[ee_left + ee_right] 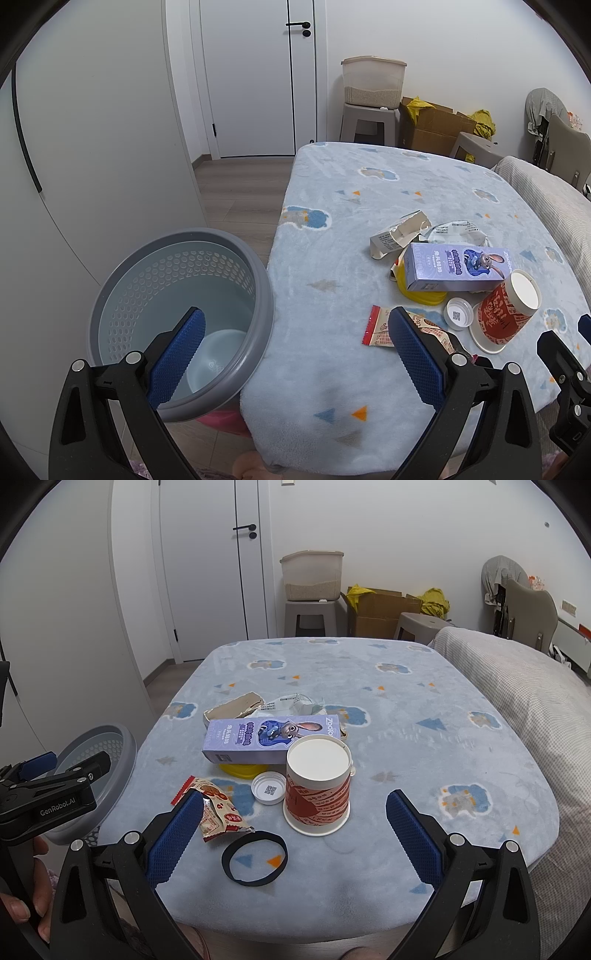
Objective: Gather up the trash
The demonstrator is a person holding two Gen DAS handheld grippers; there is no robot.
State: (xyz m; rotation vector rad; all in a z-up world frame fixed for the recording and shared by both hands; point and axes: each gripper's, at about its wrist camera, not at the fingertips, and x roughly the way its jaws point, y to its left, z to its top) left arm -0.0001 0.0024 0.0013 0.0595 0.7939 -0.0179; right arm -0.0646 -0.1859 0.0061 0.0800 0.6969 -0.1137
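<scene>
Trash lies on the blue blanket-covered table (406, 716): a purple carton (266, 738) resting on a yellow lid (236, 770), an upturned red paper cup (317, 786), a white cap (269, 787), a snack wrapper (218, 808), a black band (227, 853), a torn cardboard box (234, 707) and a crumpled wrapper (291, 703). My right gripper (295, 801) is open, nothing in it, just short of the cup. My left gripper (295, 317) is open and holds nothing, straddling the table edge beside the grey perforated basket (110, 295). The cup (506, 310) and snack wrapper (380, 326) lie to its right.
The basket stands on the floor at the table's left corner. Behind the table are a white door (207, 572), a stool with a bin (314, 576), a cardboard box (380, 616) and a chair (528, 609). A grey-covered bed (517, 701) borders the right side.
</scene>
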